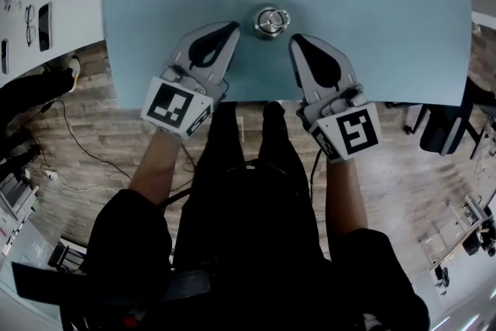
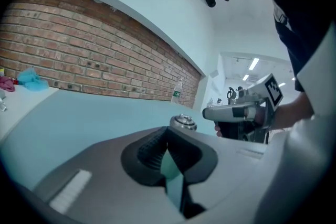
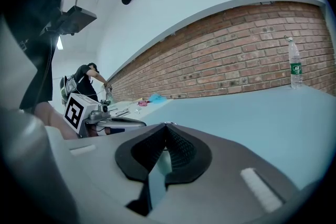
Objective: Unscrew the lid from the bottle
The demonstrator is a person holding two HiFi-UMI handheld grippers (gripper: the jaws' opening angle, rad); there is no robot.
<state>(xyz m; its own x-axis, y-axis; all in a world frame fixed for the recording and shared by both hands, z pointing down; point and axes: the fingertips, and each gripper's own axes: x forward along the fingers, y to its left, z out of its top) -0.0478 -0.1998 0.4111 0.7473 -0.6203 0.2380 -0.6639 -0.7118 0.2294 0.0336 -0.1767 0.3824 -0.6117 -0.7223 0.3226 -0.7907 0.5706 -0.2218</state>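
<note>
A metal bottle (image 1: 271, 21) stands upright on the light blue table (image 1: 372, 12) near its front edge, seen from above; its silver lid carries a ring handle. In the left gripper view the lid (image 2: 182, 121) shows just past the jaws. My left gripper (image 1: 235, 27) is shut and empty, its tips a little left of the bottle. My right gripper (image 1: 295, 41) is shut and empty too, just right of and nearer than the bottle. Neither touches it. The bottle is hidden behind the closed jaws in the right gripper view.
A clear plastic water bottle (image 3: 295, 68) stands far off on the table by the brick wall (image 3: 236, 55). A white side table (image 1: 46, 4) at the left holds glasses, a phone and a pink cloth. Cables lie on the wooden floor (image 1: 85, 143).
</note>
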